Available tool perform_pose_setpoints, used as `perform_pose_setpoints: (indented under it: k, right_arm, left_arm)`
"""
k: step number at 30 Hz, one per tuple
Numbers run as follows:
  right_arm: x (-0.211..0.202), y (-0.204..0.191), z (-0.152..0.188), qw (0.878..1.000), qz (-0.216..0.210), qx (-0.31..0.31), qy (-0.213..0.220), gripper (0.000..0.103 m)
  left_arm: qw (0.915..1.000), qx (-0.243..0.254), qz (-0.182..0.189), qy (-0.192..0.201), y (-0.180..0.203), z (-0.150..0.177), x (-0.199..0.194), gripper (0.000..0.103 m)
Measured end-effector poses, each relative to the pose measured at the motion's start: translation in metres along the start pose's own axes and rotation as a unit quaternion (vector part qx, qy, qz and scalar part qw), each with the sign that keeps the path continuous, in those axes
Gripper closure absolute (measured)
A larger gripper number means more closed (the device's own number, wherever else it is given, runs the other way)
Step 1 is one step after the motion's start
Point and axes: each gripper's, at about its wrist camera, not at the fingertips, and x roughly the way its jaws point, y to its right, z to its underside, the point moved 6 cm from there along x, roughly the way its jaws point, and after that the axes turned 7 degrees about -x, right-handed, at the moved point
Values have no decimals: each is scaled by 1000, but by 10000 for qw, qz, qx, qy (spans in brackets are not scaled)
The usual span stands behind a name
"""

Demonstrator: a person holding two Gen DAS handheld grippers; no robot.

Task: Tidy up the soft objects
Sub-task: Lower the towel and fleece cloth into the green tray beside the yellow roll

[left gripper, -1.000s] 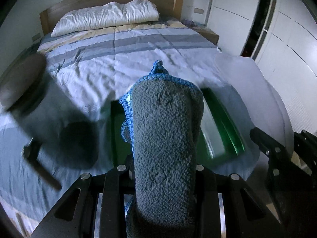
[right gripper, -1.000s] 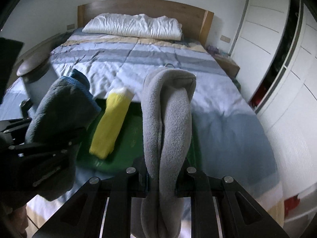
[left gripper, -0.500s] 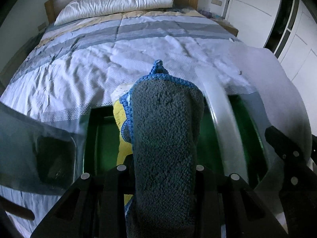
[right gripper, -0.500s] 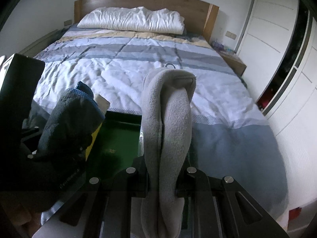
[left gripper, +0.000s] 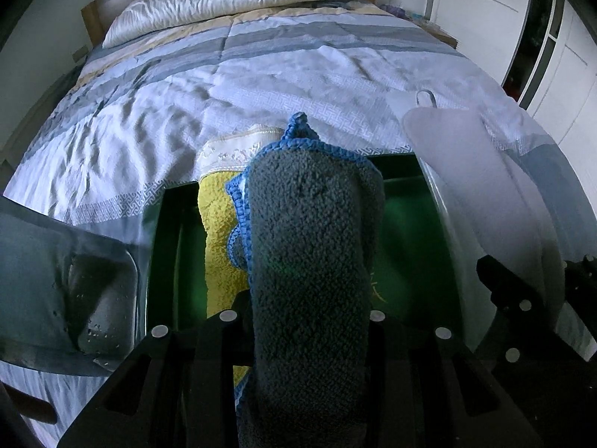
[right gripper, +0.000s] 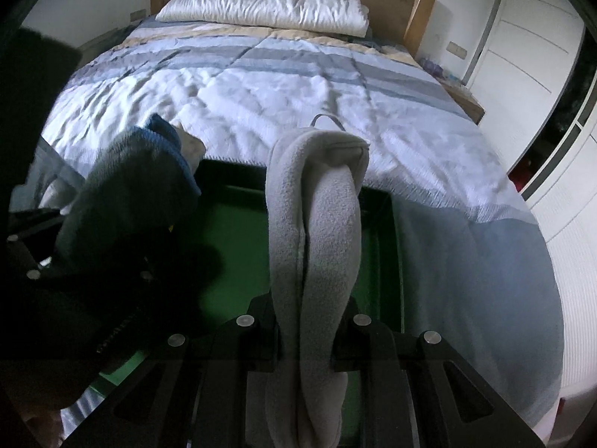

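Note:
My left gripper (left gripper: 306,321) is shut on a dark grey cloth with a blue crocheted edge (left gripper: 309,242), held over a green tray (left gripper: 406,231) on the bed. A yellow towel (left gripper: 218,239) lies in the tray's left side. My right gripper (right gripper: 315,321) is shut on a folded light grey cloth (right gripper: 317,224), held over the tray's (right gripper: 231,231) right part. The light grey cloth shows at the right in the left wrist view (left gripper: 474,171). The dark grey cloth shows at the left in the right wrist view (right gripper: 138,179).
The tray sits near the foot of a bed with a blue and white striped quilt (left gripper: 261,74) and a white pillow (right gripper: 261,3) at the wooden headboard. White wardrobe doors (right gripper: 522,56) stand to the right. A dark grey object (left gripper: 63,291) is at the left.
Both grippers have moved forward and lower over the green tray, each still holding its cloth. The tray and yellow towel now fill more of both views.

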Motion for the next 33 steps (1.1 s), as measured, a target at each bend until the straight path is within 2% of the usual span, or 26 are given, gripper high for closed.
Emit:
perform_pose_setpoints:
  k: [33]
  right_arm:
    - [27, -13, 6, 9999, -66, -2, -131, 84]
  left_arm:
    - [9997, 66, -232, 57, -19, 0, 15, 76]
